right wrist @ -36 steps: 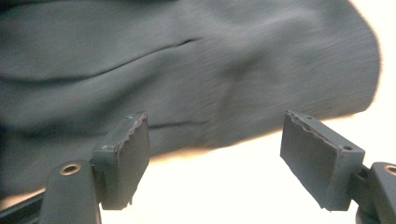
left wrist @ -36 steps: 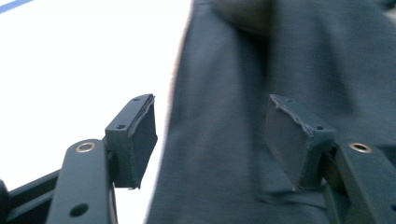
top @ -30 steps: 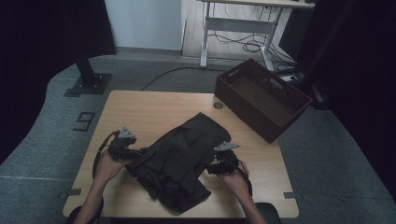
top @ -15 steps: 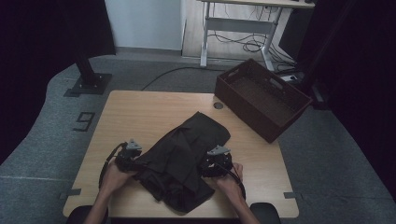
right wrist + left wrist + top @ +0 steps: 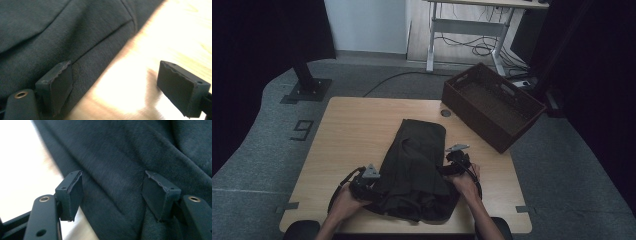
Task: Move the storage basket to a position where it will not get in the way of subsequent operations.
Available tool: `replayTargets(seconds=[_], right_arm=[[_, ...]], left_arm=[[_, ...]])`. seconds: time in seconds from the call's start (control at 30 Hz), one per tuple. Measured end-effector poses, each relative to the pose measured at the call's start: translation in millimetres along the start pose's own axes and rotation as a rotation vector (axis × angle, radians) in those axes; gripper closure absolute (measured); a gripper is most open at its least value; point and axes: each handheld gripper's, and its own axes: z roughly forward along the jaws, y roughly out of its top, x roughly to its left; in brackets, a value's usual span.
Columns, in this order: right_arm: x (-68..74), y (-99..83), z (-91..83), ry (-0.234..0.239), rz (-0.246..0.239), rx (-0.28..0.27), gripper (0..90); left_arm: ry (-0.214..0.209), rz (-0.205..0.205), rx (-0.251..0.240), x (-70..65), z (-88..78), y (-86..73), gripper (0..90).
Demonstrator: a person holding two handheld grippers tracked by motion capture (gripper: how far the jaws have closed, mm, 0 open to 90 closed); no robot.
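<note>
A dark garment lies lengthwise on the wooden table, bunched at its near end. My left gripper is at the garment's near left edge. In the left gripper view it stands open, with dark cloth lying loose between the jaws and not pinched. My right gripper is at the garment's right edge. Its jaws have just been opening and stand open. The cloth's hem reaches the left pad, and bare tabletop lies under the gap.
A dark brown open crate sits at the table's far right corner, overhanging the edge. A small round grommet is set in the tabletop near it. A desk frame with cables stands on the floor beyond.
The garment has turned from a diagonal lie to pointing straight away. My left hand has moved right and nearer, onto the cloth's edge. My right hand shifted slightly along the right edge.
</note>
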Motion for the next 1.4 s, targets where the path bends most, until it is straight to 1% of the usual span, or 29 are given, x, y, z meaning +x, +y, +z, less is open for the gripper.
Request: replayTargets(seconds=[0.07, 0.1, 0.17, 0.23, 0.3, 0.33, 0.4, 0.43, 0.5, 0.57, 0.63, 0.7, 0.73, 0.8, 0.83, 0.93, 0.97, 1.07, 1.17, 1.23, 1.3, 1.4], right_arm=[[-4.6, 1.3, 0.9, 0.008, 0.006, 0.006, 14.3], [-6.0, 1.5, 0.6, 0.017, 0.007, 0.008, 14.9], [-8.8, 1.4, -2.4, 0.032, 0.011, 0.01, 16.0], [-11.0, 1.0, -8.9, 0.043, 0.026, -0.002, 17.3], [-12.7, 0.9, -16.3, 0.043, 0.031, -0.016, 17.5], [-13.3, 1.1, -19.4, 0.047, 0.034, -0.018, 17.7], [-13.6, 2.5, -28.3, 0.06, 0.042, -0.02, 17.2], [-13.5, 3.3, -31.2, 0.066, 0.041, -0.02, 16.5], [-11.7, 6.1, -39.6, 0.083, 0.038, -0.027, 16.0], [-10.2, 8.9, -46.2, 0.099, 0.039, -0.031, 15.3], [-7.6, 13.2, -54.2, 0.116, 0.039, -0.041, 15.3], [-4.3, 17.8, -61.2, 0.129, 0.022, -0.045, 15.3], [-2.0, 20.4, -64.6, 0.138, 0.015, -0.045, 15.3], [2.9, 26.0, -70.1, 0.152, -0.005, -0.059, 15.3], [5.4, 28.2, -72.3, 0.159, -0.007, -0.06, 15.3], [16.7, 38.1, -78.7, 0.19, -0.035, -0.079, 15.2], [19.6, 40.5, -79.9, 0.194, -0.043, -0.082, 15.2], [33.6, 51.4, -83.1, 0.22, -0.077, -0.092, 15.2], [45.6, 61.4, -84.7, 0.235, -0.108, -0.097, 15.1], [54.4, 68.7, -85.2, 0.251, -0.119, -0.1, 15.1], [64.4, 77.2, -85.5, 0.272, -0.135, -0.105, 15.1], [78.5, 88.6, -84.6, 0.301, -0.161, -0.112, 14.8]], left_arm=[[-0.005, 0.021, 0.0, -2.4, -0.9, 2.8, 31.6], [0.0, 0.031, -0.003, -2.1, -2.9, 4.0, 30.5], [0.012, 0.036, -0.016, 0.7, -7.9, 5.0, 28.7], [0.024, 0.021, -0.045, 8.0, -15.7, 5.1, 28.0], [0.038, 0.0, -0.073, 14.2, -21.8, 4.7, 27.0], [0.055, -0.012, -0.085, 18.3, -25.6, 4.3, 27.0], [0.09, -0.025, -0.095, 23.6, -29.1, 2.9, 27.1], [0.118, -0.027, -0.093, 27.1, -29.9, 0.9, 27.1], [0.161, -0.032, -0.082, 32.9, -28.2, -4.1, 27.1], [0.183, -0.051, -0.067, 38.7, -24.5, -10.8, 27.1], [0.195, -0.074, -0.056, 43.9, -20.8, -17.8, 25.9], [0.211, -0.087, -0.037, 47.4, -17.5, -22.8, 25.3], [0.221, -0.092, -0.027, 48.7, -16.2, -24.5, 23.9], [0.227, -0.105, -0.019, 51.5, -14.3, -26.9, 21.5], [0.23, -0.116, -0.021, 53.5, -13.4, -28.5, 20.3], [0.233, -0.146, -0.021, 56.9, -11.6, -31.6, 17.0], [0.231, -0.154, -0.022, 58.0, -11.3, -32.5, 15.0], [0.213, -0.183, -0.029, 60.5, -11.0, -34.4, 14.2], [0.21, -0.183, -0.036, 61.0, -10.9, -36.0, 13.3], [0.214, -0.18, -0.052, 61.0, -10.2, -38.2, 11.9], [0.21, -0.177, -0.065, 61.2, -10.2, -40.1, 10.6], [0.214, -0.175, -0.069, 61.1, -10.0, -40.7, 10.6]])
